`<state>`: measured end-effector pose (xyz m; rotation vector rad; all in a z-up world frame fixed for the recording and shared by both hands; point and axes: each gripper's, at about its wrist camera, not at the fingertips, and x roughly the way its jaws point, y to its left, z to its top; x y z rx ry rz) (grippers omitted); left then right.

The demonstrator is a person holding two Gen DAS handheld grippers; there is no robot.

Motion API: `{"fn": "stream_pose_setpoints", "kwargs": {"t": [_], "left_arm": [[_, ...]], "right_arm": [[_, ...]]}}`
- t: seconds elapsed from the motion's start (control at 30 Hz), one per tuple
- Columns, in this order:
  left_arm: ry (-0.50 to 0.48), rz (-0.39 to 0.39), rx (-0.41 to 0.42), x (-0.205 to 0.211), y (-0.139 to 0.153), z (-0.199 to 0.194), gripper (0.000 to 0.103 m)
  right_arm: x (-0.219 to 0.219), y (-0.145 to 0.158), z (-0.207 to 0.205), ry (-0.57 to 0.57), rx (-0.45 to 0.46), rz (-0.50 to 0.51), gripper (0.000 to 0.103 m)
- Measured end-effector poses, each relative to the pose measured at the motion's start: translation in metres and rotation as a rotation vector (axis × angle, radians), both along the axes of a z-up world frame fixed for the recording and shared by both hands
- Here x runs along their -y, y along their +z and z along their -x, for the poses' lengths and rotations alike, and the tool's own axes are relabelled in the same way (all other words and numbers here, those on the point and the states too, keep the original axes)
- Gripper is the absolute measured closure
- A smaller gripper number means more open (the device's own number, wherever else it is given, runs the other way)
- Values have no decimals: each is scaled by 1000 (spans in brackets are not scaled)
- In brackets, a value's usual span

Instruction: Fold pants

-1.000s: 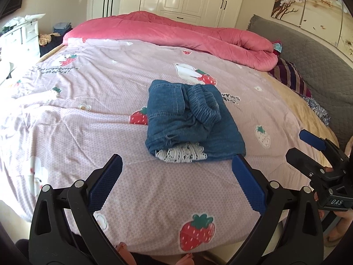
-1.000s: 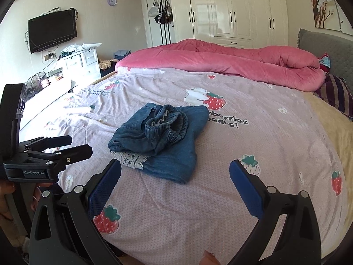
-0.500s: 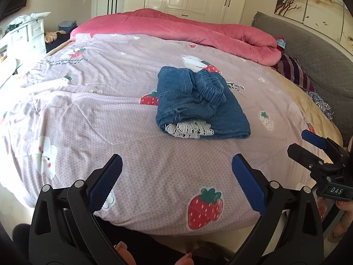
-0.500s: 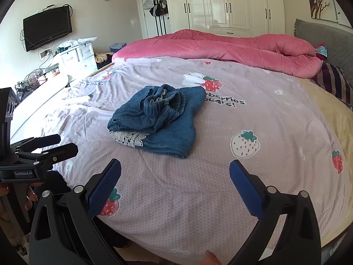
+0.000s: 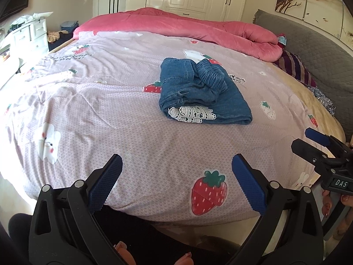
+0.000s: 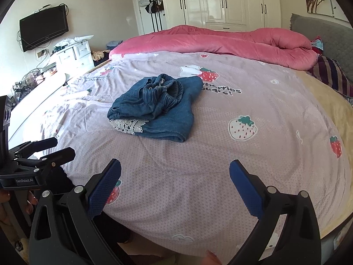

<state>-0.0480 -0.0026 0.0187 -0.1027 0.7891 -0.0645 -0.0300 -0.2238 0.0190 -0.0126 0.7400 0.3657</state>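
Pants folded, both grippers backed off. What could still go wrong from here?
1. The waistband sits bunched on top of the pants, not flat; the stack may slump or unroll.
2. The lace trim sticks out of the near edge, so the fold could count as untidy.
3. Left gripper and right gripper hang open and empty, apart from the pants; any fix needs a fresh approach.

There is one pair of blue pants (image 5: 203, 92) on one bed (image 5: 132, 132). There are two grippers: the left gripper (image 5: 176, 183) and the right gripper (image 6: 175, 185). One pink blanket (image 5: 187, 28) lies at the back.
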Motion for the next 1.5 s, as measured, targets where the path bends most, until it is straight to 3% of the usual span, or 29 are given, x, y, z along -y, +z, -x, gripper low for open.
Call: {"fn": "stream_pose_setpoints", "kwargs": {"t": [1.5], "left_arm": [[39,-25,-31,2,-13,1,10]], "right_arm": [[1,-13,-3,-26,-28,2,5]]}}
